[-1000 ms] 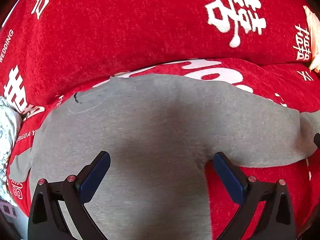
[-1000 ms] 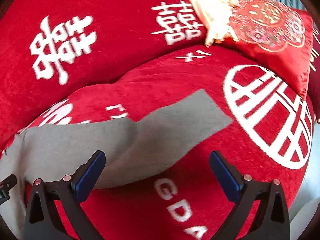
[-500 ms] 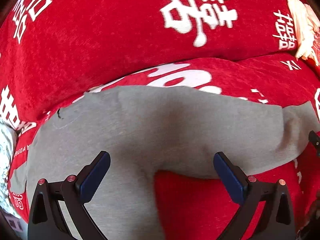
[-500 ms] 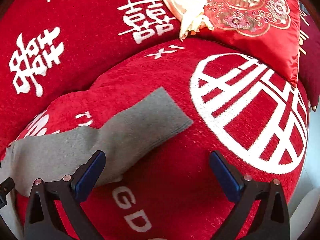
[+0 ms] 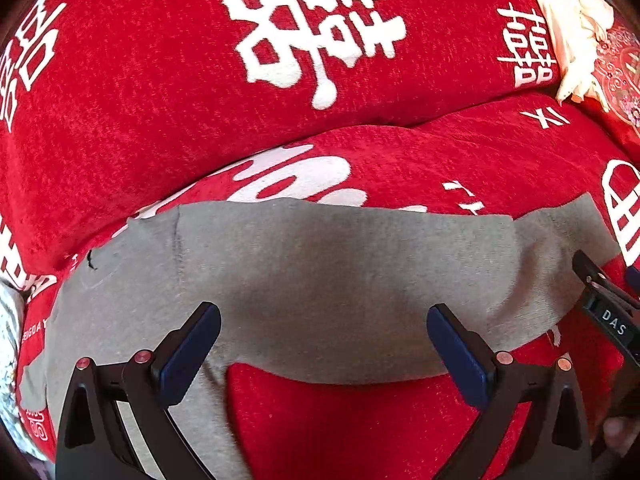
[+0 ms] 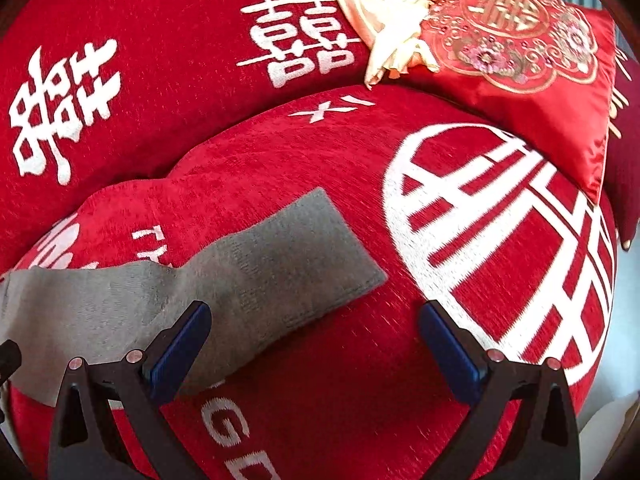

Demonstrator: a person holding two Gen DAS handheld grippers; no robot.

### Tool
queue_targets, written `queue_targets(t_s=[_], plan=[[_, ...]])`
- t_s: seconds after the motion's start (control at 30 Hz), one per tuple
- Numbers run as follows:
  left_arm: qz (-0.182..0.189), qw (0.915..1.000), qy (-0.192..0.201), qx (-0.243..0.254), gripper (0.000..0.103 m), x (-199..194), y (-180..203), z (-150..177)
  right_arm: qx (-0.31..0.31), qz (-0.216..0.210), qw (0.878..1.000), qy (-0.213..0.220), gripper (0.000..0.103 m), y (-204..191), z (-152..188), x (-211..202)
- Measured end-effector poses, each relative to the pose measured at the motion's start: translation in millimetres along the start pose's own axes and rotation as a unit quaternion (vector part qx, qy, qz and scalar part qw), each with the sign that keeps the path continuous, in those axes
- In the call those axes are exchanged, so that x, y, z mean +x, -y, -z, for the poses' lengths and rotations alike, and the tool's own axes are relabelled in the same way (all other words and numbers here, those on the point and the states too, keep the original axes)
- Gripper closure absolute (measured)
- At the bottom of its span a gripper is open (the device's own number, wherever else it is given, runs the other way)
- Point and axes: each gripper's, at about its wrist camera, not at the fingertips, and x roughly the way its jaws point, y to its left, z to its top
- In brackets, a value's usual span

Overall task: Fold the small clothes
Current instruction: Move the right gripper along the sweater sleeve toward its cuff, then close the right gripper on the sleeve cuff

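Lying nine-to-three, the grey garment (image 5: 344, 272) points its sleeve (image 6: 288, 256) at eleven o'clock from the nearer right gripper (image 6: 316, 344); both grippers' fingers spread, empty.

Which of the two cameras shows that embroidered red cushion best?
The right wrist view: the embroidered cushion shows almost whole there, with the cream cloth lying against it. The left wrist view catches only a sliver of it at its right edge.

I see a small grey knit garment (image 5: 340, 276) spread flat on the red sofa seat, one sleeve (image 6: 288, 256) stretched out to the right with its cuff end lying flat, body trailing toward me.
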Motion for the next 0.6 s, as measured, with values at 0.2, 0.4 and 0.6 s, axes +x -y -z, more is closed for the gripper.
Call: queue_targets(t_s=[0.2,0.4,0.6], plan=[[0.004,1.0000,-0.007,-0.002,0.000,6,2,-2,-0.018,-0.004,1.000,0.002,0.000,-11,-6,8],[0.005,0.9999,-0.012,-0.007,0.000,8,-1,-5,-0.061,-0.016,0.998,0.012,0.015,-34,-7,16],[0.008,0.9998,-0.013,-0.016,0.000,7,-11,-5,-0.039,-0.068,0.997,-0.001,0.095,-26,-10,19]])
